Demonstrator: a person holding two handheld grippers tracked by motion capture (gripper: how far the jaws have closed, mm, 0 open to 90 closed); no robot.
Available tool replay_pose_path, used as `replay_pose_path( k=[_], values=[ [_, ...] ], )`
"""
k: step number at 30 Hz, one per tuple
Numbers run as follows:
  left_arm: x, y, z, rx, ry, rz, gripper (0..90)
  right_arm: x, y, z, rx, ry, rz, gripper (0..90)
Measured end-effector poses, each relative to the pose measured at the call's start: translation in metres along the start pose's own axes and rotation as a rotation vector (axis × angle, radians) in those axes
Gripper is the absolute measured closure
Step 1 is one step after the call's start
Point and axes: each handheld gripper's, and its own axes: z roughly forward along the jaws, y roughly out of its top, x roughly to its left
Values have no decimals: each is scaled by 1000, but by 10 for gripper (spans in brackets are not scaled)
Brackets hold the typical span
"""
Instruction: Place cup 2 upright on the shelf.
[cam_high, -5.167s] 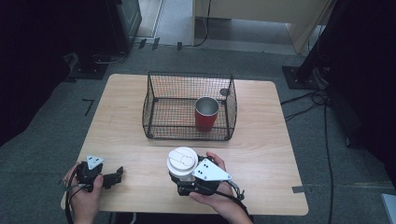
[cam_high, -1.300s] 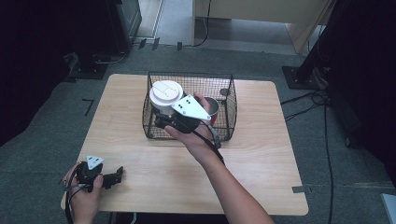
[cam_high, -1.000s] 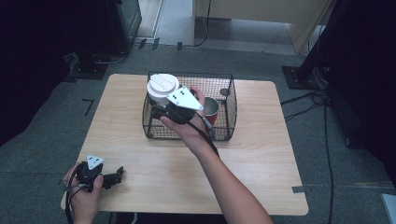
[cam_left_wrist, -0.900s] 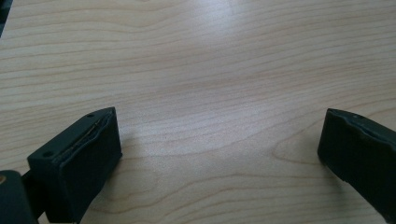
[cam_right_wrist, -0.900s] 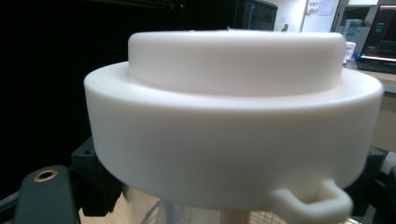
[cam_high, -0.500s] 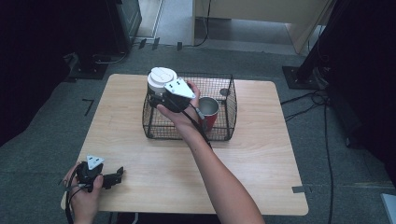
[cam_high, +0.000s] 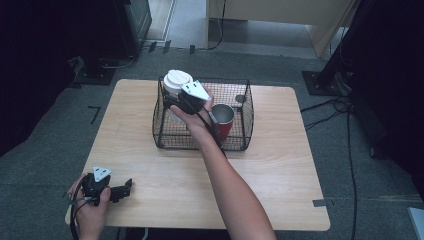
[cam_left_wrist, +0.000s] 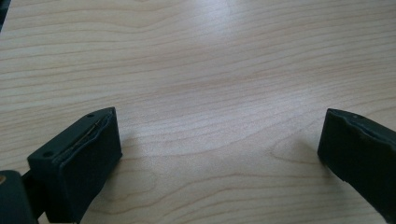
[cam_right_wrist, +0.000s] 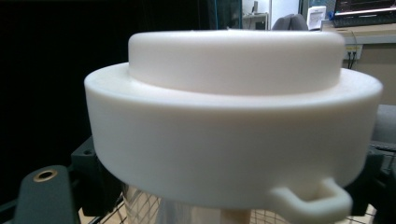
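White-lidded cup (cam_high: 177, 82) is upright in the right gripper (cam_high: 176, 101), held over the basket's (cam_high: 202, 142) 10 o'clock corner, lid above the rim. In the right gripper view the lid (cam_right_wrist: 232, 119) sits dead ahead with a small tab at 5 o'clock; black jaws flank the cup just under the lid, clamped on it, wire mesh visible below. Red cup (cam_high: 223, 121) stands upright inside the basket, at 4 o'clock from the white one, close to the right wrist. Basket sits mid-table toward the 12 o'clock edge. Left gripper (cam_high: 114, 190) rests at the table's (cam_high: 280, 175) 7 o'clock corner, well apart from the basket; jaws wide, bare wood (cam_left_wrist: 210, 93) between them.
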Motion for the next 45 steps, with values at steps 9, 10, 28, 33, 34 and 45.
replay_pose_path(
  k=[9,10,28,33,34,45],
  values=[
    [0,0,0,2,0,2,1,-4,-11,22,-32,7,-48,161],
    [0,0,0,1,0,2,1,-4,-12,23,-29,3,-45,161],
    [0,0,0,-1,-4,3,1,-11,-38,55,110,-27,-75,160],
    [0,0,0,-2,-5,3,1,-12,-44,57,139,-27,-73,160],
    [0,0,0,0,-6,5,1,-12,-45,57,143,-25,-79,160],
    [0,0,0,1,-4,8,1,-10,-44,52,180,-37,-68,156]
  ],
)
